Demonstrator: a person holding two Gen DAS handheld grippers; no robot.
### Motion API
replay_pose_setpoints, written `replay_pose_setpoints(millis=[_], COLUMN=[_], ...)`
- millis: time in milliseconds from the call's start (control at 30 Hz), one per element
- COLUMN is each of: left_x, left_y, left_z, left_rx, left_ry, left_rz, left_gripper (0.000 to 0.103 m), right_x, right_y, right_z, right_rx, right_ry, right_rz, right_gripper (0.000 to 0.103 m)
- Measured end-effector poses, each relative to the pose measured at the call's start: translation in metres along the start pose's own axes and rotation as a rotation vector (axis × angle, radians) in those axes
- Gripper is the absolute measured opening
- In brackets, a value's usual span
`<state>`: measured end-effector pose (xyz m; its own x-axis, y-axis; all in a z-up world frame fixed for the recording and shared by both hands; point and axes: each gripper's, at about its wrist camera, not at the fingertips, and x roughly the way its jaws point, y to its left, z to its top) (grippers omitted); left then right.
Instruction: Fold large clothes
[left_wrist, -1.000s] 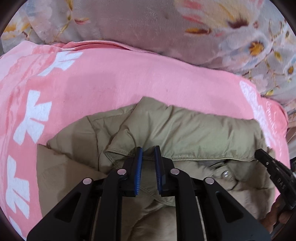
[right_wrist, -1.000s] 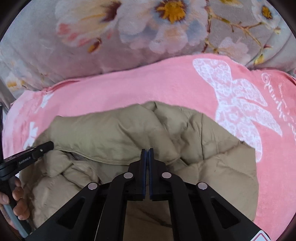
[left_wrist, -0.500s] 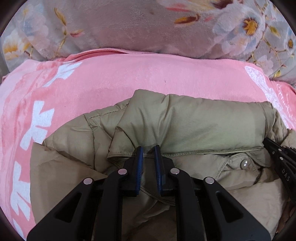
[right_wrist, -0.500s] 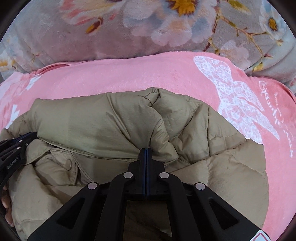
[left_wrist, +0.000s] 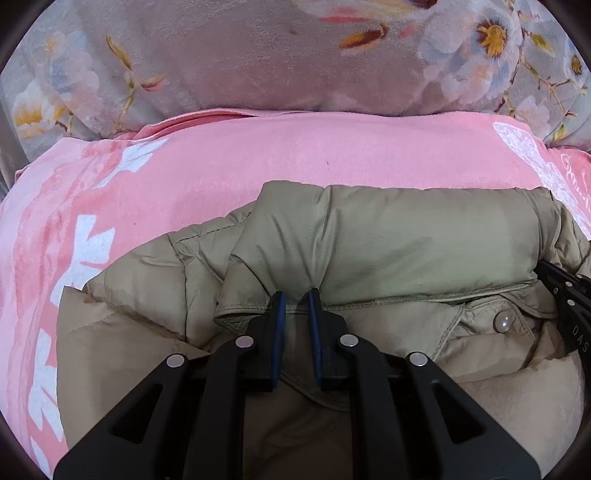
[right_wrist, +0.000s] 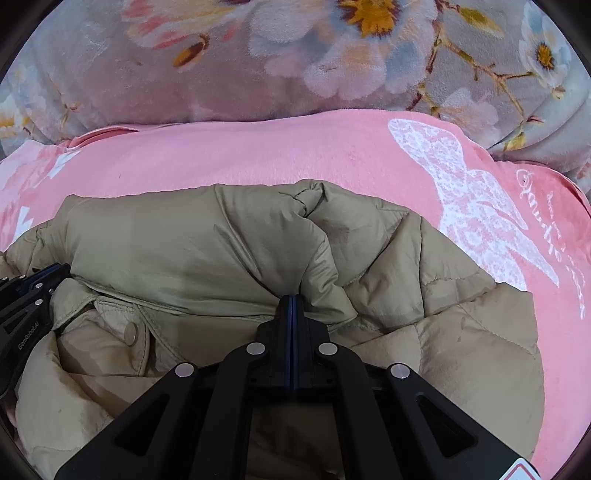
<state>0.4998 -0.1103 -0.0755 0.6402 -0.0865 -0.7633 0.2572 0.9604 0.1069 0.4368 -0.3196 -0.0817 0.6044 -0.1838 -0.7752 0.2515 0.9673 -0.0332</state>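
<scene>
Centrally on the pink blanket (left_wrist: 258, 162) lies one khaki puffer jacket (left_wrist: 388, 240), bunched and partly folded, its padded collar running as a long roll from side to side across both views. Behind the blanket rises a grey plush blanket with a flower print (left_wrist: 258, 55).

Relative to the jacket's collar, the left gripper (left_wrist: 294, 295) sits at the collar's near hem, toward its left end; its jaws stand slightly apart with a fold of the hem pinched between the blue pads. The right gripper (right_wrist: 291, 299) sits at the hem toward the other end; its jaws are pressed together on a thin pleat of the fabric, which puckers at the tips.

One round snap button (left_wrist: 503, 322) shows on the placket just below the collar, between the two grippers.

Each gripper appears at the edge of the other's view: the right one bears the letters "DAS", cut off by the frame; the left one reads "GenRobot.AI". White script runs along the pink blanket's right border, too warped to read, beside a white lace-like butterfly print (right_wrist: 476, 206).
</scene>
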Motion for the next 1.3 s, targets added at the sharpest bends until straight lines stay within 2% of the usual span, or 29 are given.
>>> replay_pose_setpoints(millis=[267,400,500,567,600,633,667,700,733,800,867,933,1067,1133,1200,1300], left_x=[0.001,0.003,-0.002,-0.014,-0.031,-0.051,-0.066,-0.091,-0.108,-0.144,-0.166,-0.188,-0.222,-0.234,-0.245,-0.264], left_y=[-0.004,-0.012,-0.013,-0.011,-0.006,0.0,0.006,0.017,0.026,0.052,0.076,0.108,0.157,0.162,0.162,0.159], left_z=[0.0,0.002,-0.001,-0.006,-0.013,-0.022,-0.03,-0.046,-0.059,-0.096,-0.132,-0.178,-0.268,-0.301,-0.333,-0.359], left_rx=[0.018,0.044,0.055,0.056,0.046,0.031,0.025,0.016,0.009,-0.013,-0.049,-0.126,-0.293,-0.32,-0.34,-0.362], left_ry=[-0.009,-0.011,-0.014,-0.005,-0.012,-0.029,-0.04,-0.049,-0.048,-0.017,0.04,0.108,0.205,0.222,0.228,0.177], left_rz=[0.027,0.067,0.095,0.127,0.138,0.119,0.101,0.082,0.074,0.033,0.006,-0.041,-0.132,-0.15,-0.182,-0.207], left_gripper=[0.012,0.012,0.013,0.021,0.029,0.048,0.067,0.075,0.083,0.086,0.088,0.088,0.088,0.088,0.088,0.088], right_x=[0.002,0.004,-0.001,-0.018,-0.038,-0.057,-0.085,-0.104,-0.128,-0.179,-0.22,-0.26,-0.298,-0.306,-0.31,-0.308], right_y=[0.001,0.002,-0.006,-0.018,-0.026,-0.031,-0.037,-0.04,-0.043,-0.058,-0.074,-0.097,-0.132,-0.142,-0.145,-0.141], right_z=[0.001,0.004,0.002,-0.004,-0.011,-0.018,-0.031,-0.042,-0.057,-0.102,-0.145,-0.201,-0.283,-0.323,-0.349,-0.374], right_rx=[0.008,0.007,0.042,0.095,0.134,0.146,0.134,0.113,0.082,0.028,0.014,0.033,0.142,0.223,0.282,0.339], right_ry=[-0.005,-0.007,-0.005,0.009,0.014,0.008,0.005,0.001,-0.009,-0.028,-0.047,-0.03,0.033,0.077,0.081,0.077], right_rz=[0.008,0.0,0.041,0.078,0.081,0.092,0.102,0.098,0.085,0.059,0.055,0.061,0.091,0.116,0.15,0.206], right_gripper=[0.0,0.0,0.0,0.002,0.011,0.015,0.026,0.037,0.043,0.063,0.07,0.074,0.074,0.074,0.074,0.074])
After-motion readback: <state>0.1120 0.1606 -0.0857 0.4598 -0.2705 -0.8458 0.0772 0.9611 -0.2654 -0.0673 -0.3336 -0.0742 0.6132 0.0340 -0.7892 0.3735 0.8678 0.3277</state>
